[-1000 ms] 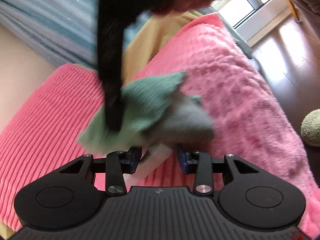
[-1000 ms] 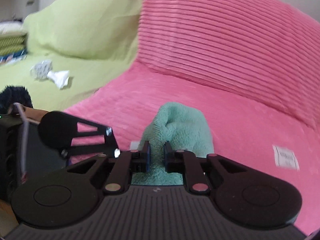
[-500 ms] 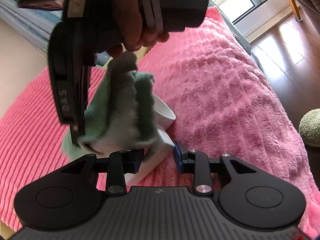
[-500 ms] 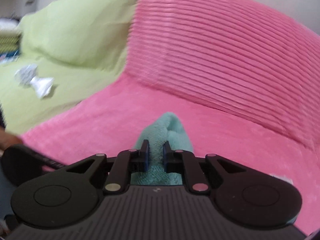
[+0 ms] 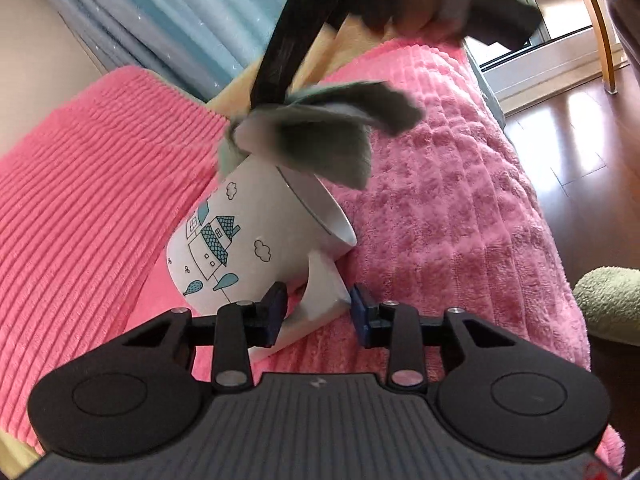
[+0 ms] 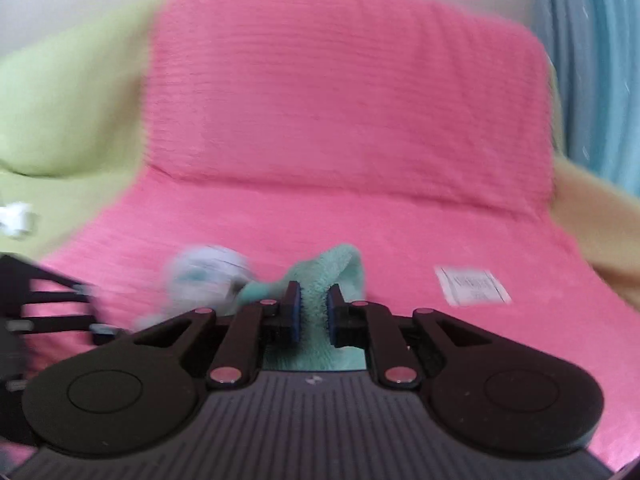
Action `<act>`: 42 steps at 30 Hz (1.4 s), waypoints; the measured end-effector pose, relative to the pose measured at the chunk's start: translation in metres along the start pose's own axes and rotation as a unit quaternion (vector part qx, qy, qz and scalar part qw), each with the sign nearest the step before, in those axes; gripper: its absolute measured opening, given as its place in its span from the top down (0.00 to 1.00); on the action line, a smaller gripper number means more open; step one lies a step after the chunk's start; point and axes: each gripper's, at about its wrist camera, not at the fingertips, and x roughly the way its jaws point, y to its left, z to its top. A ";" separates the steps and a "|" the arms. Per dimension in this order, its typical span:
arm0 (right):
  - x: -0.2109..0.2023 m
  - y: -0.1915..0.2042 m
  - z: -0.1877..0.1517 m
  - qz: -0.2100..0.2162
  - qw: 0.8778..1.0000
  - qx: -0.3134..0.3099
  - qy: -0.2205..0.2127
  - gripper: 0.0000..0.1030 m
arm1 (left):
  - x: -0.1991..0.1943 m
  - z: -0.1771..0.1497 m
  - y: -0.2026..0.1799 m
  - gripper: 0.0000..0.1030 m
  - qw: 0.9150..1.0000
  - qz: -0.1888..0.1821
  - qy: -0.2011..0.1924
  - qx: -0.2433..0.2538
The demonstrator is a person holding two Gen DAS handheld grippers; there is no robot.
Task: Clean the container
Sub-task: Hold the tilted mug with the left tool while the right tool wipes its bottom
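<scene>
The wiping step is in hand. In the left wrist view the mug (image 5: 256, 240), white with a blue house drawing, lies tilted over the pink blanket (image 5: 460, 200), its mouth turned up and to the far right. The left gripper (image 5: 318, 312) straddles the mug's handle (image 5: 324, 288): the left pad touches the mug wall near its base, while the right pad seems to stand just clear of the handle, so I cannot tell whether the jaws truly clamp it or only cradle it.

The cloth (image 5: 320, 136) sits at the mug's mouth, one fold tucked down into the opening and loose flaps spread over the rim; it is blurred, so it looks to be in motion. Above it the right tool comes down from the top of the view, with part of a hand (image 5: 420, 0) on its grip.

In the right wrist view the right gripper (image 6: 314, 310) is clenched on the green cloth (image 6: 332, 276), which fills the gap between its pads. The mug (image 6: 208, 276) shows as a pale blur just left of it, with the left tool at the far left edge. A white label (image 6: 472, 284) lies on the blanket to the right.

The next move, as I judge it, calls for pushing the cloth deeper and turning it round the inner wall, while the left side holds the mug steady against that twist. With the handle grip uncertain, the mug could roll on the soft blanket.
</scene>
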 end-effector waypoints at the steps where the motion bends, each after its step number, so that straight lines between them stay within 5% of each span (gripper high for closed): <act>1: -0.011 0.010 0.000 0.017 1.000 -0.012 -0.016 0.89 | -0.001 0.000 0.000 0.61 1.000 0.000 0.001 -0.001; 5: -0.020 0.060 -0.011 0.086 0.989 -0.118 -0.008 0.89 | -0.004 0.000 0.001 0.61 1.000 0.000 0.002 -0.004; 8: -0.003 0.079 -0.027 0.083 0.976 -0.201 0.027 0.91 | -0.005 -0.002 0.001 0.61 1.000 -0.001 0.001 -0.002; 12: -0.005 0.069 -0.021 0.078 0.974 -0.213 0.017 0.92 | -0.005 -0.003 0.002 0.60 1.000 -0.003 -0.003 -0.008; 17: -0.002 0.031 -0.010 0.044 0.992 -0.119 -0.010 0.91 | -0.004 -0.004 0.001 0.60 1.000 -0.002 -0.005 -0.006; 24: 0.007 0.009 -0.014 0.026 0.997 -0.074 -0.029 0.91 | -0.020 -0.020 0.013 0.60 1.000 -0.007 -0.010 0.000; 29: 0.023 -0.013 -0.019 -0.049 0.996 -0.042 0.063 0.92 | -0.013 -0.015 0.014 0.59 1.000 -0.014 -0.003 -0.011; 33: -0.004 -0.007 -0.003 -0.015 1.000 -0.019 0.013 0.92 | -0.010 -0.009 0.009 0.60 1.000 -0.014 -0.001 -0.010; 35: -0.017 0.009 0.007 0.041 0.998 -0.046 0.004 0.93 | -0.008 -0.008 0.007 0.60 1.000 -0.013 -0.001 -0.005; 38: -0.017 0.043 0.011 0.095 0.983 -0.149 0.054 0.93 | -0.005 -0.006 0.003 0.61 1.000 -0.011 -0.001 0.004; 42: 0.003 0.070 0.003 0.115 0.938 -0.310 0.100 0.95 | -0.004 -0.006 -0.003 0.64 1.000 -0.006 -0.004 0.019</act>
